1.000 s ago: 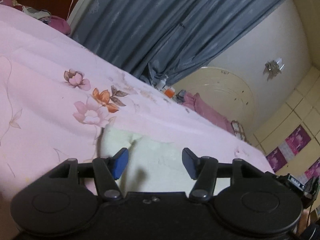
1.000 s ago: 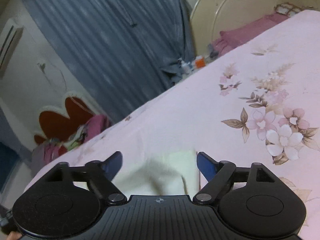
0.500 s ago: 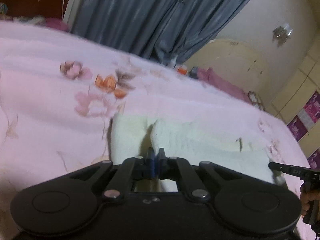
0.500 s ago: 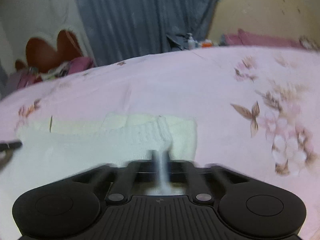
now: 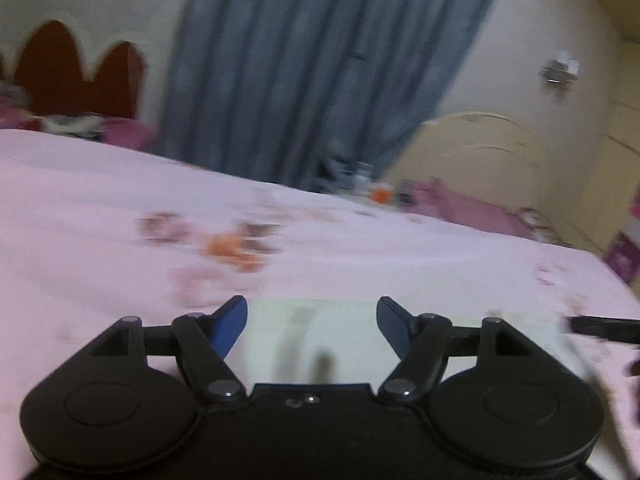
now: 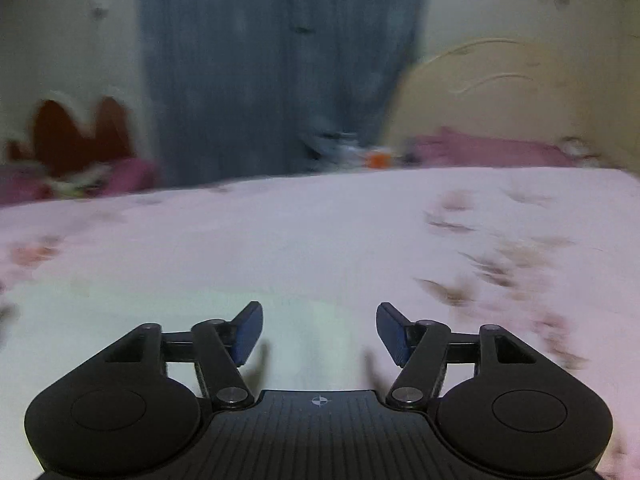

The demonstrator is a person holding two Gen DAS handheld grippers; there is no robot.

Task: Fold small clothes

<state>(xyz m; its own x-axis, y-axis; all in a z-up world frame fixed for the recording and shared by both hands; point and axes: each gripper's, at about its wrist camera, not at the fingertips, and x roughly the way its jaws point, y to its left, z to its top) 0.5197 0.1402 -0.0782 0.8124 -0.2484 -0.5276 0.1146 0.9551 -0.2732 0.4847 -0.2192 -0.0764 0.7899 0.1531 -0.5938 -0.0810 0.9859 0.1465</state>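
A pale cream knitted garment (image 5: 320,332) lies flat on the pink floral bedsheet (image 5: 120,208), close in front of both grippers. My left gripper (image 5: 312,326) hovers over its left part, jaws opening, nothing pressed between the blue pads. The right gripper's black tip (image 5: 600,326) pokes in at that view's right edge. In the right wrist view, the same cream garment (image 6: 320,340) spreads leftward under my right gripper (image 6: 319,332), whose jaws are also opening and hold nothing. Both views are blurred by motion.
Beyond the bed hang grey-blue curtains (image 5: 304,80). A cream headboard (image 5: 480,160) with pink pillows (image 5: 468,208) stands at the right. A red scalloped headboard (image 5: 76,76) and heaped clothes sit far left. Small bottles (image 6: 376,158) stand past the bed's far edge.
Both grippers closed on the cream garment half a second ago, then let go and now stand open again. Both cameras rolled toward level and the garment lies flatter.
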